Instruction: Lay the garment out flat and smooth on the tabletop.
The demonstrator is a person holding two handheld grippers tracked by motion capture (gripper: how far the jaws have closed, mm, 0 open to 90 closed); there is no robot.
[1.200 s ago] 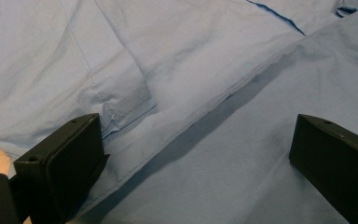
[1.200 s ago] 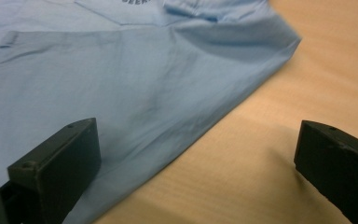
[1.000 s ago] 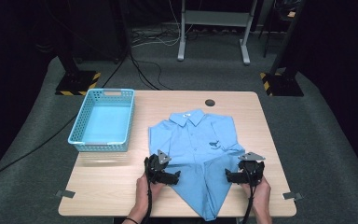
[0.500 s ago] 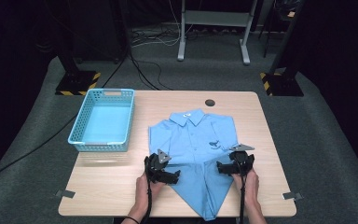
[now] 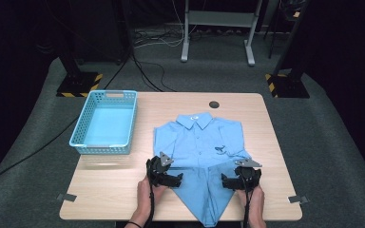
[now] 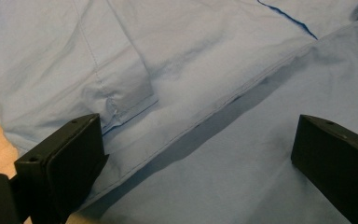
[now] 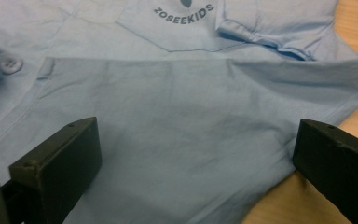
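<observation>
A light blue short-sleeved shirt (image 5: 197, 142) lies face up on the wooden table (image 5: 123, 190), collar at the far end, its lower part folded into a point toward the near edge. My left gripper (image 5: 171, 179) rests on the shirt's left lower edge, open, its jaws spread over a fold and seam (image 6: 205, 121). On the shirt's right lower side my right gripper (image 5: 230, 181) stands open above a folded-over flap (image 7: 177, 121), below the pocket printed ZOSEEKIDS (image 7: 184, 11). Nothing is held between either pair of jaws.
A light blue plastic basket (image 5: 105, 122) stands on the table's left far part. A dark round grommet (image 5: 214, 104) is set in the table near the far edge. Bare wood lies left of the shirt and along the right edge (image 7: 354, 28).
The right gripper has moved a little left and onto the shirt's lower right side. The left gripper has stayed where it was.
</observation>
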